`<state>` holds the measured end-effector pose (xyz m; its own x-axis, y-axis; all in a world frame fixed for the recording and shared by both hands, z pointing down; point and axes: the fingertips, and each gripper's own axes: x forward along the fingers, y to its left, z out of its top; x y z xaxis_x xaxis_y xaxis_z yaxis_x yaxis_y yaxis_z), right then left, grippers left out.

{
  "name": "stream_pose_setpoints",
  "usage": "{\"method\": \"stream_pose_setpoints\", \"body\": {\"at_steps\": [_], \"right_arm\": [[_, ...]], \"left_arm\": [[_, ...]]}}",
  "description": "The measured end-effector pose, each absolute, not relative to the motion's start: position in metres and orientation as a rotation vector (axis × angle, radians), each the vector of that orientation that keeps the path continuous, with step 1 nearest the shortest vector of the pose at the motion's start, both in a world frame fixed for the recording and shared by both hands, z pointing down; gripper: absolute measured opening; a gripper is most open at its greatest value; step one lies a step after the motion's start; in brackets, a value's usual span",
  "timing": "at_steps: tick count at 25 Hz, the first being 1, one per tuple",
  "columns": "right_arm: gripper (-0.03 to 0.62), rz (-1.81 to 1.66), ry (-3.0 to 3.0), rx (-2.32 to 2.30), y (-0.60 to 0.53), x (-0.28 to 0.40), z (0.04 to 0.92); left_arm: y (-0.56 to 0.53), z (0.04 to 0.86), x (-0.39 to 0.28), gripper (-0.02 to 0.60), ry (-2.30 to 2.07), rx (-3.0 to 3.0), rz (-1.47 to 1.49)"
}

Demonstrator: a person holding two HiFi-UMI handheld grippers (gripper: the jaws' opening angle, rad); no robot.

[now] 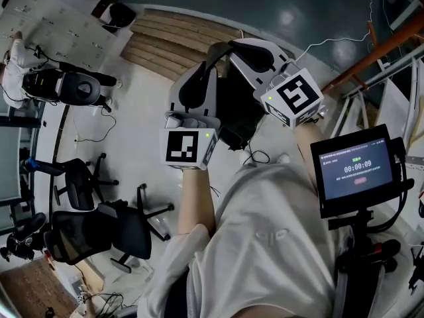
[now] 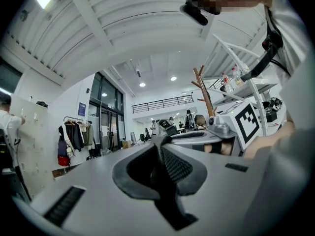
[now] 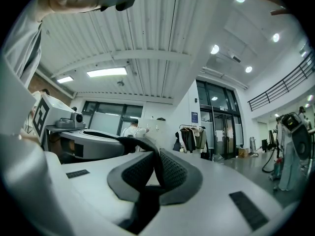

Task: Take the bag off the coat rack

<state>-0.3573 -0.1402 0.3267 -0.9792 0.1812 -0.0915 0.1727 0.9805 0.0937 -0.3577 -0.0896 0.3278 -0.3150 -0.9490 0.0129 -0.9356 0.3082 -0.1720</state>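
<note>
Both tools are pressed together with nothing between them: left tool [image 2: 160, 146], right tool [image 3: 156, 157]. The wooden coat rack [image 2: 201, 90] stands upright, far off and right of the left tool, beyond the right tool, which looks nearer. No bag shows on it.

The head view looks steeply down past the left gripper [image 1: 205, 68] and right gripper [image 1: 242, 48] to the floor [image 1: 152, 111]. Each gripper view sits close behind its fingers [image 2: 178, 167], angled upward; both share the clothes rail [image 2: 74, 129].
</note>
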Motion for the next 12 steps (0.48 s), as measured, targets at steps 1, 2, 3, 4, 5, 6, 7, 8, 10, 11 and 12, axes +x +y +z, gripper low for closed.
{"method": "stream_pose_setpoints", "body": {"at_steps": [1,2,3,4,5,6,7,8,10,11,12], "right_arm": [[0.044,0.130,3.024,0.272,-0.1406,-0.3575,0.3253],[0.044,0.132,3.022,0.273,-0.1403,-0.3576,0.3239],[0.044,0.133,3.020,0.274,-0.1393,-0.3580,0.3227],[0.044,0.134,3.018,0.275,-0.1377,-0.3589,0.3217],[0.044,0.135,3.016,0.276,-0.1361,-0.3601,0.3207],[0.044,0.136,3.015,0.276,-0.1349,-0.3613,0.3199],[0.044,0.135,3.014,0.275,-0.1343,-0.3617,0.3195],[0.044,0.133,3.014,0.274,-0.1342,-0.3613,0.3195],[0.044,0.129,3.014,0.271,-0.1350,-0.3583,0.3204],[0.044,0.126,3.014,0.271,-0.1357,-0.3567,0.3206],[0.044,0.124,3.014,0.271,-0.1362,-0.3557,0.3202]], "left_arm": [[-0.0898,0.3270,-0.3581,0.043,2.468,-1.784,-0.222],[-0.0894,0.3259,-0.3584,0.043,2.469,-1.784,-0.221],[-0.0884,0.3245,-0.3587,0.043,2.468,-1.783,-0.220],[-0.0869,0.3231,-0.3594,0.043,2.465,-1.782,-0.220],[-0.0854,0.3217,-0.3605,0.042,2.462,-1.780,-0.221],[-0.0844,0.3204,-0.3616,0.043,2.459,-1.778,-0.222],[-0.0838,0.3196,-0.3620,0.043,2.455,-1.777,-0.225],[-0.0837,0.3195,-0.3616,0.043,2.454,-1.776,-0.229],[-0.0844,0.3204,-0.3589,0.043,2.455,-1.777,-0.233],[-0.0850,0.3206,-0.3573,0.043,2.455,-1.777,-0.234],[-0.0856,0.3202,-0.3562,0.043,2.455,-1.778,-0.234]]}}
